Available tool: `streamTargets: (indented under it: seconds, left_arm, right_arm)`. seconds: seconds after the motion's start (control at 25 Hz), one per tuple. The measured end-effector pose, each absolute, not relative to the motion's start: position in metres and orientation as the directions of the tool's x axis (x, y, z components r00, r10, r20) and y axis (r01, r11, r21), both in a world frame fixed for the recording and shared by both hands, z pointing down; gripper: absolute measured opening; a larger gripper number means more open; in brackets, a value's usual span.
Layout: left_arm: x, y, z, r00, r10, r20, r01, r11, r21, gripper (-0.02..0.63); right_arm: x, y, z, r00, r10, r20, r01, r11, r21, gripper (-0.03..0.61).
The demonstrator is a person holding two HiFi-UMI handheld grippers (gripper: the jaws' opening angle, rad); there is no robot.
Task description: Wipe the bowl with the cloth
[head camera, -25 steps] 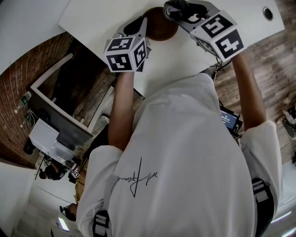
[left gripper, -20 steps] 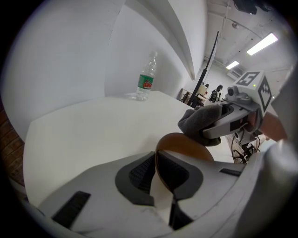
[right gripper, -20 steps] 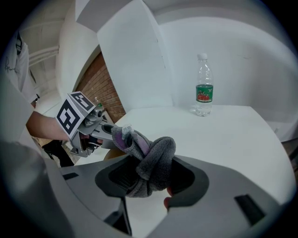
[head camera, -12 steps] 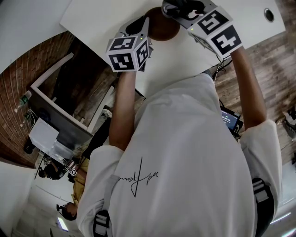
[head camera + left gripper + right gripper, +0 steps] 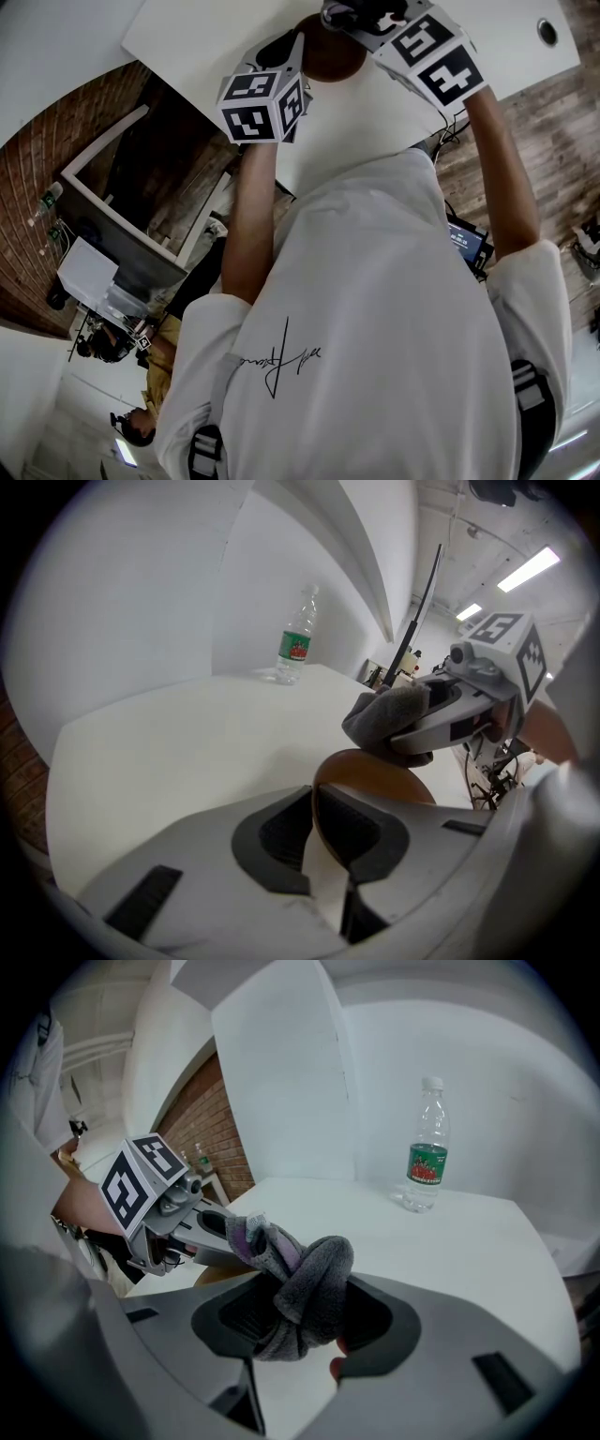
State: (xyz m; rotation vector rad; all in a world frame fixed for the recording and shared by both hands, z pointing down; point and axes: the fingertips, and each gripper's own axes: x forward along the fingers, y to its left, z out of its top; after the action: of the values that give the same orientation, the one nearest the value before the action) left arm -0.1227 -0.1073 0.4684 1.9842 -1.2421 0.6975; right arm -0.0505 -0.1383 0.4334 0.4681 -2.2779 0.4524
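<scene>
Right hand-held gripper [image 5: 302, 1327] shifted, clamping cloth [image 5: 314, 1277], seemingly in bowl [image 5: 386, 772]; left one [image 5: 315, 844] pinches rim [image 5: 324, 765].

Left gripper [image 5: 314, 803] jaws pinch the brown bowl [image 5: 380, 772] by its rim. Right gripper [image 5: 419, 726] holds grey cloth [image 5: 380, 716] just above bowl. Bottle [image 5: 293, 639] upright far back on white table [image 5: 169, 733].

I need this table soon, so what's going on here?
A person at a white table works with a gripper in each hand. The left gripper clamps a brown bowl by its rim. The right gripper holds a bunched grey cloth at the bowl's far edge, seemingly wiping it.
</scene>
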Motion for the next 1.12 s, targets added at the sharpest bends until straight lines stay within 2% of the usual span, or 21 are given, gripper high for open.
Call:
streamTargets:
  seconds: [1.12]
  left_arm:
    - [-0.123, -0.106, 0.468, 0.401, -0.551, 0.732, -0.913, -0.308, 0.268, 0.034]
  right_arm:
    - [-0.073, -0.151, 0.436, -0.633, -0.238, 0.736, -0.448, 0.888, -0.099, 0.183]
